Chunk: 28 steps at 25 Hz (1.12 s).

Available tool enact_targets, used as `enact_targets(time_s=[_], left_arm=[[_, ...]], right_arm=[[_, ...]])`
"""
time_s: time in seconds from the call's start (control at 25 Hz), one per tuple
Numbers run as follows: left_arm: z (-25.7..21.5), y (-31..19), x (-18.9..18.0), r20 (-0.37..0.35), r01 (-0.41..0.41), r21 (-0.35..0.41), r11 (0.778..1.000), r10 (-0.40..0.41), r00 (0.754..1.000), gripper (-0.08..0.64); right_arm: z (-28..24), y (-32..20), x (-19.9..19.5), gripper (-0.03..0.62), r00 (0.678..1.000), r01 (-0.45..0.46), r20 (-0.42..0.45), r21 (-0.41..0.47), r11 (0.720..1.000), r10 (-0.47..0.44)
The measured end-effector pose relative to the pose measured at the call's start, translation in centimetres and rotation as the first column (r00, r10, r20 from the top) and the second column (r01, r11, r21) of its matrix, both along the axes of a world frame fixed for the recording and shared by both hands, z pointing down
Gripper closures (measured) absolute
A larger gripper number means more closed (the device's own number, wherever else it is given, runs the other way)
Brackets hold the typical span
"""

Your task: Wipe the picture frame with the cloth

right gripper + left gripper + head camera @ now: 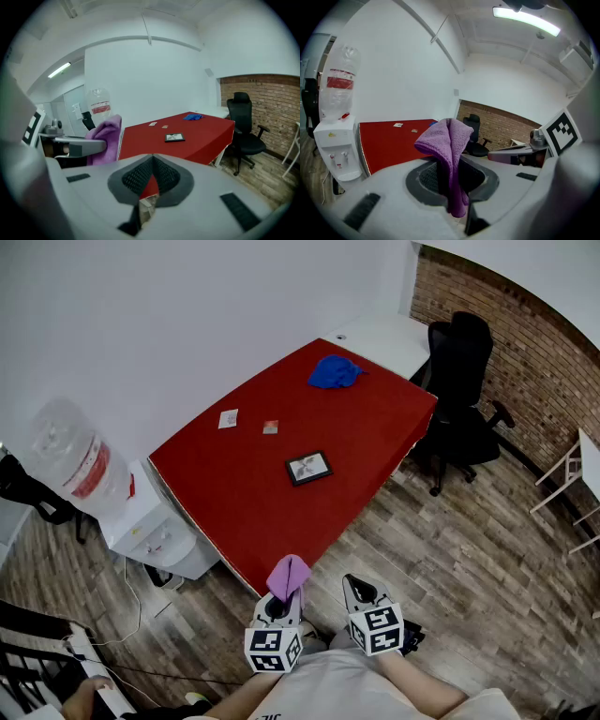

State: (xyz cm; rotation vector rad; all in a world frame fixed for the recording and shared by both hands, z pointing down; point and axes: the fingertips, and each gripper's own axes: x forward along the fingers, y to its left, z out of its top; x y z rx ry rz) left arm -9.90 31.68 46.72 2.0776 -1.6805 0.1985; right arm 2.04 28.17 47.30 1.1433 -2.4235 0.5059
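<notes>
**One side loaded, one side bare**

In the head view we hold the left gripper (284,596) and the right gripper (360,591) side by side, low over the wood-plank floor (450,559). Both are just short of the near corner of the red-topped rectangular table (366,427). A soft purple microfibre cloth (289,575) stands up from the left gripper's tips. The small black-edged picture frame (308,468) lies flat near the table's middle, well apart from both grippers. A crumpled blue cloth (334,372) sits near the far edge, and two small cards (228,418) lie toward the wall side. A white water dispenser (155,531) stands just beside one end of the table, and a black office chair (461,381) stands at the other.

In the left gripper view, we see the jaws pinching the purple cloth. It folds over above them and a tail hangs below.

In the right gripper view, the jaws meet tip to tip with nothing between them. The picture frame lies on the table ahead, with the blue cloth beyond it. The purple cloth shows at the left.
</notes>
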Motion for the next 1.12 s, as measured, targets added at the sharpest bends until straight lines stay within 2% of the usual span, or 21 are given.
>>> enact_targets(time_s=[0.2,0.44,0.6,0.84,1.12], left_arm=[[0.6,-0.1,-1.1,-0.001,0.0,-0.01,1.0,0.0,1.0,0.503],[1.4,-3.2,-2.0,0.005,0.019,-0.023,1.0,-0.019,1.0,0.503],[1.6,-7.0,-2.2,0.014,0.049,-0.028,0.998,-0.049,0.999,0.503],[1.0,-15.5,-1.9,0.022,0.105,-0.015,0.994,-0.105,0.994,0.503],[-0.1,-23.5,0.5,0.024,0.133,0.009,0.991,-0.134,0.991,0.503]], right_arm=[[0.8,0.4,-1.1,0.589,1.0,0.004,0.002,-0.023,1.0,-0.004],[1.7,-3.3,-2.2,0.589,1.0,0.019,0.013,-0.034,0.999,-0.018],[2.1,-7.7,-2.4,0.589,0.999,0.049,0.023,-0.036,0.998,-0.048],[0.9,-16.7,-2.3,0.589,0.993,0.115,0.025,0.003,0.993,-0.115],[0.5,-24.4,-0.8,0.589,0.987,0.162,0.017,0.009,0.987,-0.162]])
